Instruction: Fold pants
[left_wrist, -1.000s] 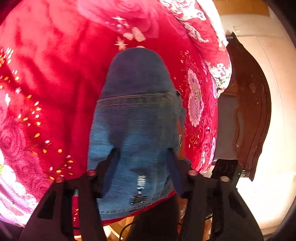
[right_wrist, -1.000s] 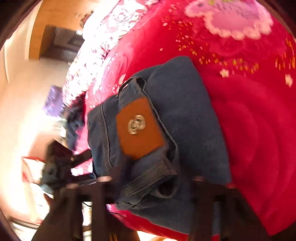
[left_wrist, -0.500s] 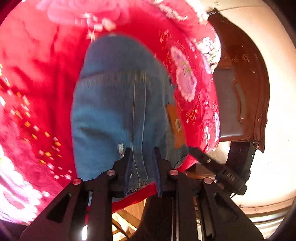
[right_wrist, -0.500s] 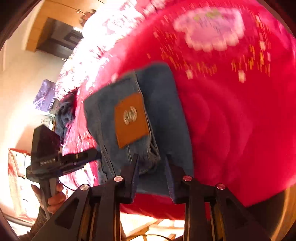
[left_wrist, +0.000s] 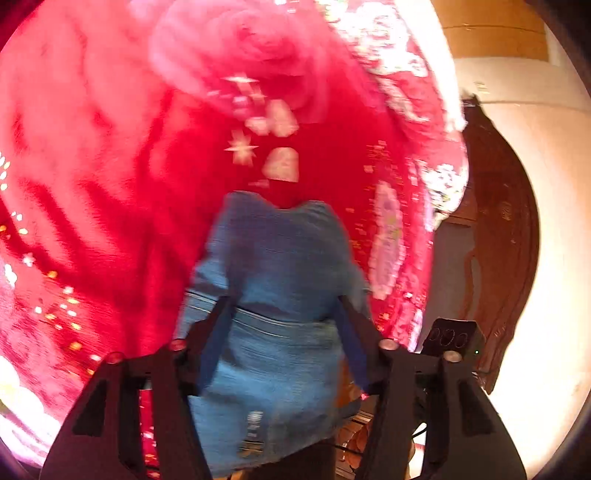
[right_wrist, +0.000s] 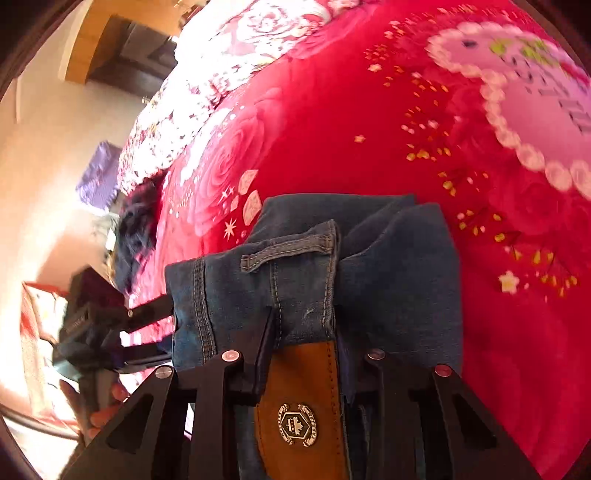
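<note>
your folded blue jeans (left_wrist: 273, 325) lie on the red flowered blanket (left_wrist: 110, 184) of the bed, near its edge, in both wrist views; your left gripper (left_wrist: 282, 306) hangs over the pile with its jaws spread, having just been opening; the denim shows between the two fingers, but the blurred view does not show them pressing on it; your right gripper (right_wrist: 304, 332) has just been closing, and its jaws pinch the waistband of the jeans (right_wrist: 295, 280), where a belt loop (right_wrist: 284, 254) lies flat above the fingers; the tan leather patch (right_wrist: 303, 410) with its metal badge (right_wrist: 297, 424) sits in the gap between the fingers, close to the camera; darker folded denim lies to the right of the waistband, resting on the blanket; seen from the right wrist, your left hand (right_wrist: 99, 402) holds the handle of the other gripper at the left side of the jeans, at the bed's edge; a dark wooden footboard (left_wrist: 509, 266) curves down the right of the left wrist view, past the blanket's white patterned border.
</note>
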